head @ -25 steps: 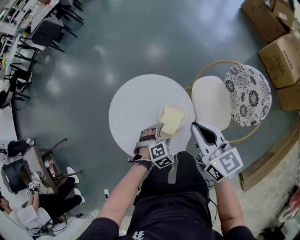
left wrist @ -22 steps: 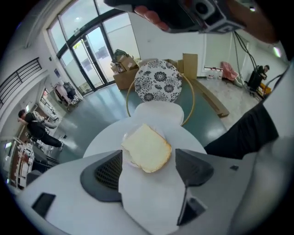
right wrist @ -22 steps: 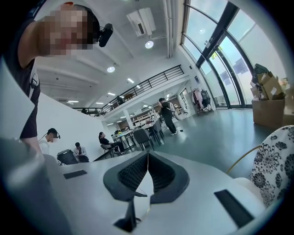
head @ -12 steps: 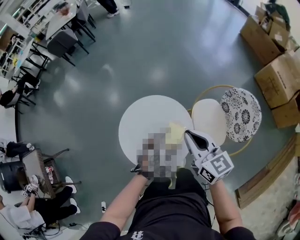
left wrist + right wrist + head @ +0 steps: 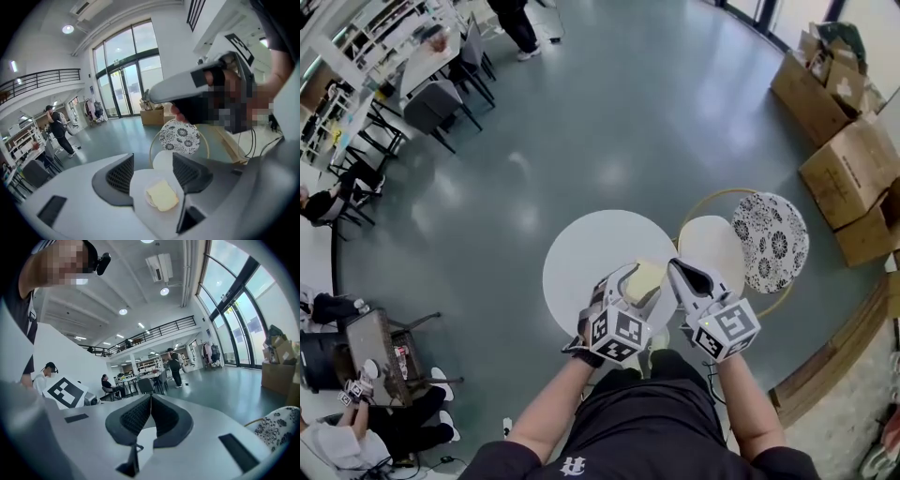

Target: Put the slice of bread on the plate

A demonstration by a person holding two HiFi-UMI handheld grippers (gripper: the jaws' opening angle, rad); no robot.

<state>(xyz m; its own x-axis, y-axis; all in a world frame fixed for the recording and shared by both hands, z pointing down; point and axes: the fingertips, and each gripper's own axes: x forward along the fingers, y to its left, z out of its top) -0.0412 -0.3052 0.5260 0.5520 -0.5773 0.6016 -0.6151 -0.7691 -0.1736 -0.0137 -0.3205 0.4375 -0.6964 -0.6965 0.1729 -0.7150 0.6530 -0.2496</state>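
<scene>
Left gripper view: bread (image 5: 162, 195), seemingly on plate (image 5: 147, 198)

The left forearm (image 5: 546, 405) and the right forearm (image 5: 742, 408) reach forward, elbows bent, each carrying a hand-held gripper side by side and close together. The left hand-held gripper (image 5: 630, 284) tilts downward, with its marker cube (image 5: 619, 333) just behind the jaws. Those jaws stand apart and are closing, and the ribbed pads (image 5: 121, 174) press on nothing. The right hand-held gripper (image 5: 680, 272), just beside the left one, points nearly level, its own marker cube (image 5: 729, 328) behind the jaws. Its jaws are together, the dark pads (image 5: 136, 416) meeting along one narrow seam with nothing held between them.
</scene>
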